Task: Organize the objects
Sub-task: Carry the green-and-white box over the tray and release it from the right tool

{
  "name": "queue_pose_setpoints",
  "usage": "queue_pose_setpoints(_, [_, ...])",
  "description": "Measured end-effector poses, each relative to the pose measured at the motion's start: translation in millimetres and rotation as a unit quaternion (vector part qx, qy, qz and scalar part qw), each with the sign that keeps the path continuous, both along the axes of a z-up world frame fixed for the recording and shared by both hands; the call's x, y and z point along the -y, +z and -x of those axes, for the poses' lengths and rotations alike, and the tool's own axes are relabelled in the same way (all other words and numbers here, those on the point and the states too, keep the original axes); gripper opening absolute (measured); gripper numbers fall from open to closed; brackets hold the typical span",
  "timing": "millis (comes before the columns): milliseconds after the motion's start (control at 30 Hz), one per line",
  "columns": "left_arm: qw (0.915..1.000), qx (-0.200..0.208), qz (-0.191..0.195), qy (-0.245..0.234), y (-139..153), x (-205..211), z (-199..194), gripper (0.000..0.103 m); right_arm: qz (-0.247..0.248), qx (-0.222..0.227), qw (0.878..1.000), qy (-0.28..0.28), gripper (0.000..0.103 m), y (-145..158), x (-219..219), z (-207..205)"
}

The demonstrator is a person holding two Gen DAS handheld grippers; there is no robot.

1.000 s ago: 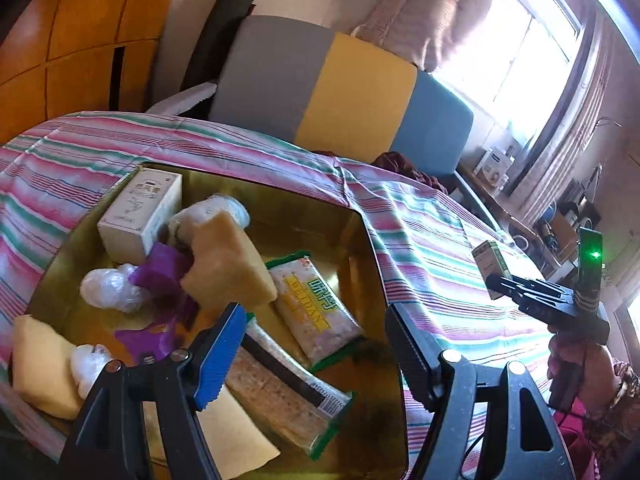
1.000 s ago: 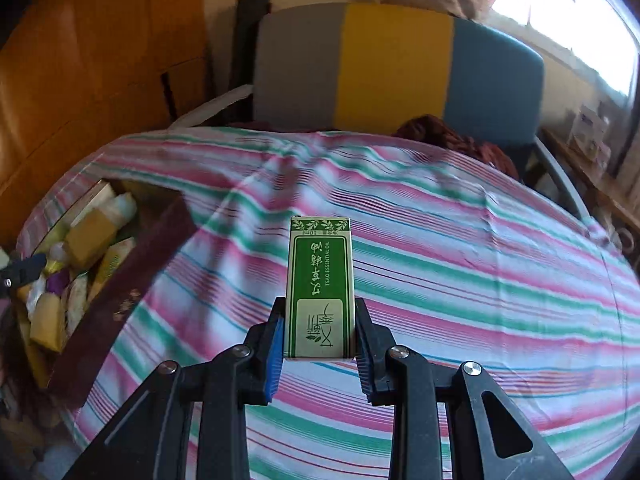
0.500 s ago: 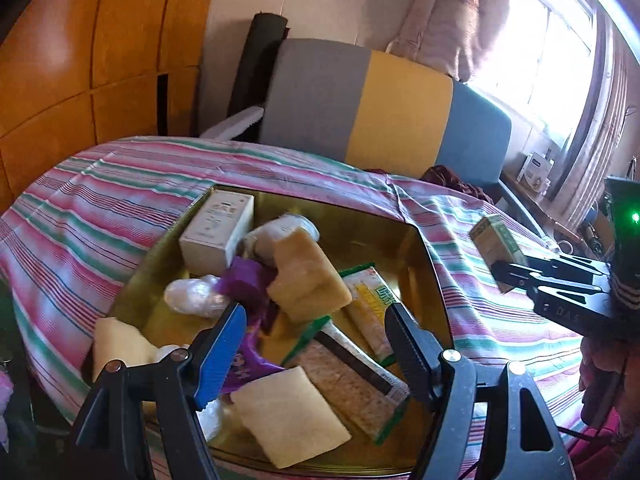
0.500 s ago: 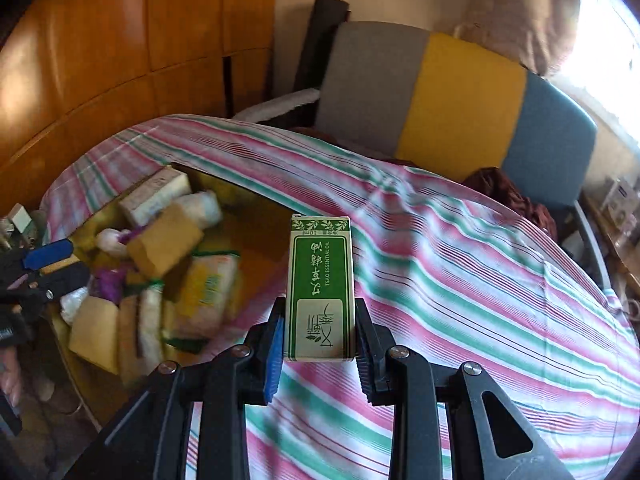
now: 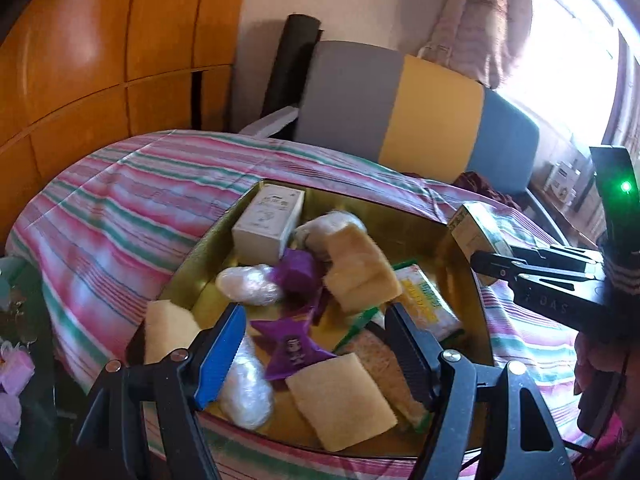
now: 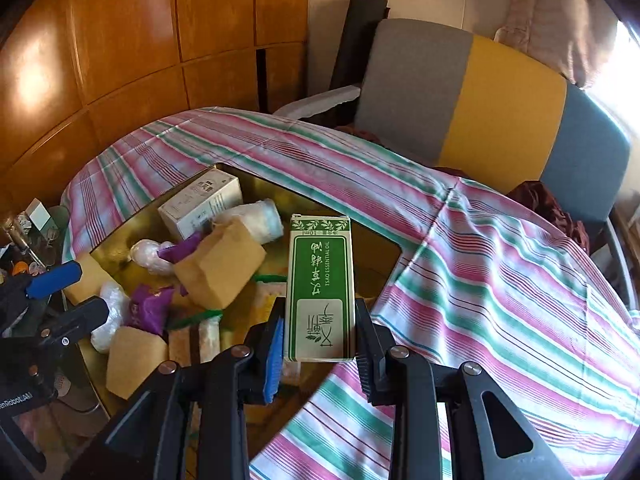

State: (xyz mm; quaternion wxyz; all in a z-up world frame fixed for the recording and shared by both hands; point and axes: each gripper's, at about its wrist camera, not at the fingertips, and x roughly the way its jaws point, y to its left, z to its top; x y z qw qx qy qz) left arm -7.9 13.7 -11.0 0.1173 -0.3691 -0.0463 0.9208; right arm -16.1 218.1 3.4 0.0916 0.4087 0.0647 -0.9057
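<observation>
Right gripper (image 6: 319, 350): we've got the green box (image 6: 320, 290) clamped in its jaws, above the gold tray's (image 6: 384, 240) right edge.
Left gripper (image 5: 314, 344): jaws released, hovering over the tray's near end, gripping nothing.

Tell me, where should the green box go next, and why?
Probably down into the gold tray, then let go. The right gripper is shut on the green box above the tray's bare right side; the other things are piled toward the left. The left gripper hangs open.

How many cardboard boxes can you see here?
2. A white box lies in the gold tray's far corner; a green box is held by the right gripper over the tray. Others may be buried.
</observation>
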Motion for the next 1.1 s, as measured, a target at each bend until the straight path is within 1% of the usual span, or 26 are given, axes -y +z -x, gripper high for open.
queue_pose_setpoints(133, [0.9998,0.008,-0.010,0.016,-3,8,3,0.073,0.002,0.010,1.000,-0.002,0.031,-5,4,11])
queue_pose_setpoints(267, [0.9994,0.016,-0.012,0.028,-4,13,6,0.073,0.024,0.032,0.999,-0.020,0.031,-13,1,30])
queue_pose_setpoints(333, [0.9993,0.020,-0.016,0.029,-4,15,7,0.073,0.034,0.043,0.998,-0.029,0.031,-18,0,41])
queue_pose_setpoints(433, [0.9993,0.016,-0.013,0.032,-3,16,7,0.073,0.036,0.055,0.997,-0.039,0.031,-27,2,56])
queue_pose_setpoints(567, [0.9995,0.012,-0.008,0.029,-2,17,6,0.073,0.041,0.065,0.996,-0.040,0.031,-36,6,70])
queue_pose_setpoints(733, [0.9995,0.016,-0.013,0.024,-2,17,6,0.073,0.040,0.071,0.996,-0.041,0.031,-44,18,84])
queue_pose_setpoints(900, [0.9993,0.025,-0.014,0.022,-5,18,7,0.073,0.055,0.070,0.995,-0.053,0.032,-49,21,92])
queue_pose_setpoints(967, [0.9991,0.029,-0.018,0.024,-6,19,8,0.073,0.063,0.066,0.994,-0.058,0.039,-49,19,89])
queue_pose_setpoints(1100, [0.9990,0.026,-0.019,0.033,-6,22,7,0.073,0.079,0.057,0.994,-0.042,0.040,-45,17,74])
